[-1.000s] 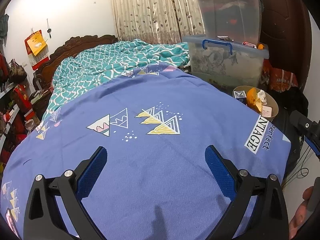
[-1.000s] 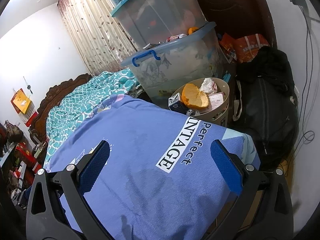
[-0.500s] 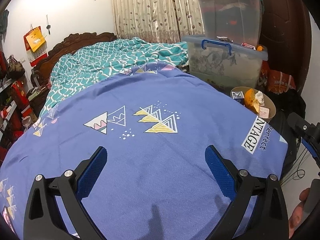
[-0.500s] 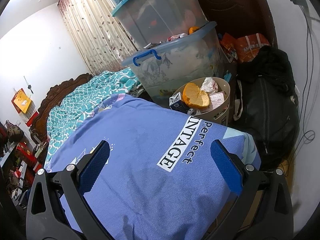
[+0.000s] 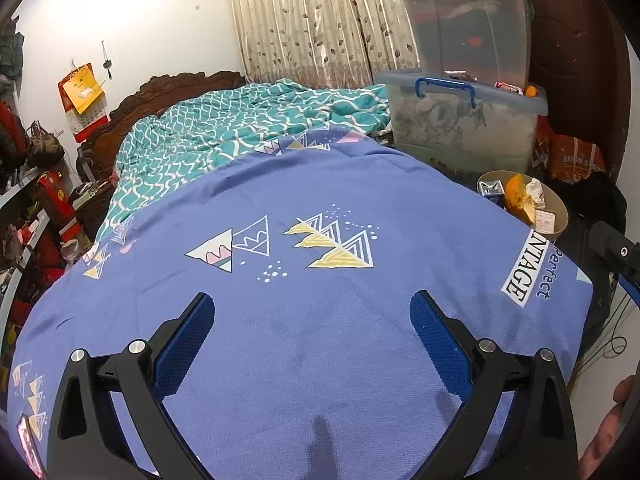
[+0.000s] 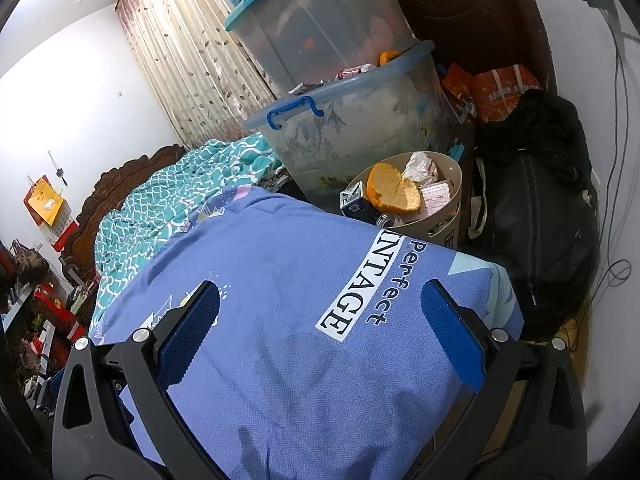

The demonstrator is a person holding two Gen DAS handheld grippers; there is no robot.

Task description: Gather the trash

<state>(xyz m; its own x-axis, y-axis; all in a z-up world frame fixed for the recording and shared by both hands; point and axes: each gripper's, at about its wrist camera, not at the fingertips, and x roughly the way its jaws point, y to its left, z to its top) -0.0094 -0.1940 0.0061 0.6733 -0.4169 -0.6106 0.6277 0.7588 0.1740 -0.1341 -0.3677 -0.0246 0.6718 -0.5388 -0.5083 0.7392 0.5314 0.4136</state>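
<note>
A beige trash bin stands beside the bed's far corner, holding an orange peel, crumpled paper, a small dark carton and a card. The same trash bin shows at the right in the left wrist view. My left gripper hovers open over the blue bedsheet, nothing between its blue pads. My right gripper is open above the sheet's printed corner, nearer the bin. No loose trash shows on the sheet.
Two stacked clear storage boxes stand behind the bin, before a dark wooden door. A black bag and orange packets lie right of the bin. A teal quilt covers the bed's far half. Cluttered shelves line the left. A hand shows at lower right.
The left gripper's view has drifted slightly, so the bed and bin sit a little further left and up. The right gripper has barely moved. Both stay open.
</note>
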